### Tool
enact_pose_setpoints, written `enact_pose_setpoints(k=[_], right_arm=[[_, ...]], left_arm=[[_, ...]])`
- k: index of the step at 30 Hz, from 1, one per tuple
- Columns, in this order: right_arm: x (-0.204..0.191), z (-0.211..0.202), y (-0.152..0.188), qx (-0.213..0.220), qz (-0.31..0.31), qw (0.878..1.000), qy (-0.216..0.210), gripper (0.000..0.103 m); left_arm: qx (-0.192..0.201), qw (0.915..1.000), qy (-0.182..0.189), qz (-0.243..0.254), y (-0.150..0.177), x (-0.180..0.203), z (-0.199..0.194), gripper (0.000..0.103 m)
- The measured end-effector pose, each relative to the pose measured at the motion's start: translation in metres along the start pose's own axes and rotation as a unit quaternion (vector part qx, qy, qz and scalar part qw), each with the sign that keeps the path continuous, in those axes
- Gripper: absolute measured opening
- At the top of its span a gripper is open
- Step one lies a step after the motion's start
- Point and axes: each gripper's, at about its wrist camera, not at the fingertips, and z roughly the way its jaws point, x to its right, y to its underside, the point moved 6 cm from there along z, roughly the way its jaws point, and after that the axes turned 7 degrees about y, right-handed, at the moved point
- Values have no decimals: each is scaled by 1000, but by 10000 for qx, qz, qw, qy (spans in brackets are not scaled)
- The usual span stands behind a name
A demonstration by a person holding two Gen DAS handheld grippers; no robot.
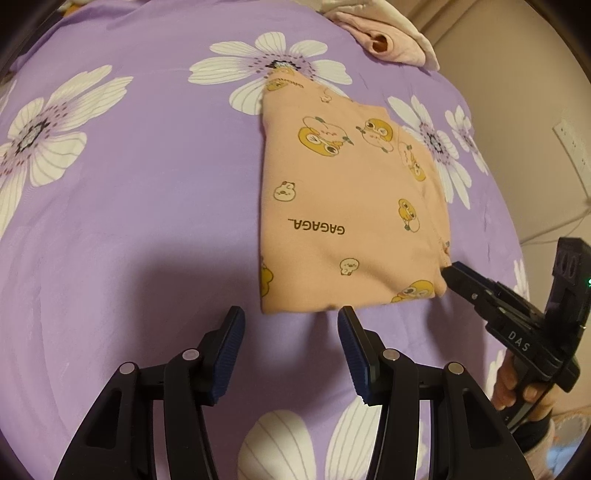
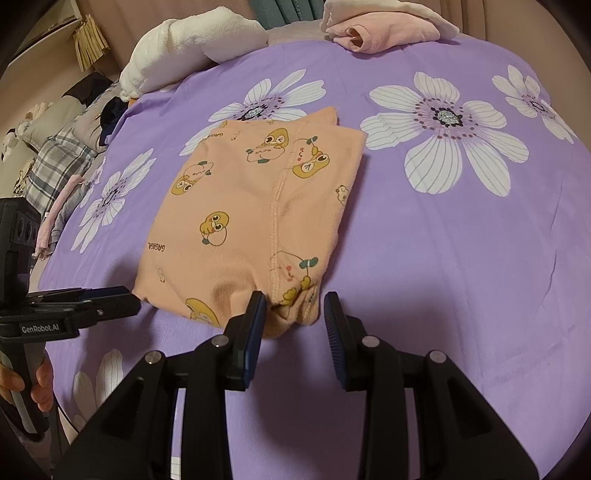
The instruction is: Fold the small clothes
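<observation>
Purple floral bedsheet (image 2: 461, 258), folded peach garment (image 2: 240, 221) on it, pink clothes (image 2: 380, 35) beyond

purple floral bedspread (image 2: 461, 240), beige wall (image 1: 517, 74) with a socket (image 1: 572, 144), teal curtain (image 2: 288, 11)

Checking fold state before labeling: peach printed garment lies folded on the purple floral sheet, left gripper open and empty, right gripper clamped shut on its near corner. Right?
One thing is off: the right gripper isn't clamped. The right wrist view shows its jaws apart, with the near corner of the peach garment between them but not pinched. The rest holds: garment folded on the purple floral sheet, left gripper open and empty.
</observation>
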Motion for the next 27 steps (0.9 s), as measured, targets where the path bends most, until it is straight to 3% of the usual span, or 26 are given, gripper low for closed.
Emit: enact_pose_setpoints(k=[5,9,25,27], right_arm=[[7,-6,3,18,143,9999,7,43],[15,-7,5,-31,372,9993,-23,48],[38,-4,4,-198,1260,9905,-514,68],[41,-4,3,-199,1387,9881,-632,71]], left_arm=[[100,9995,188,-218,-1,-5,-10,51],[226,9983,328,-431,-3,-9,-16,69],[242,9937,709,-831,-14,-15,-12,72],[239,9926,789,-892,-16,-15,-11,82]])
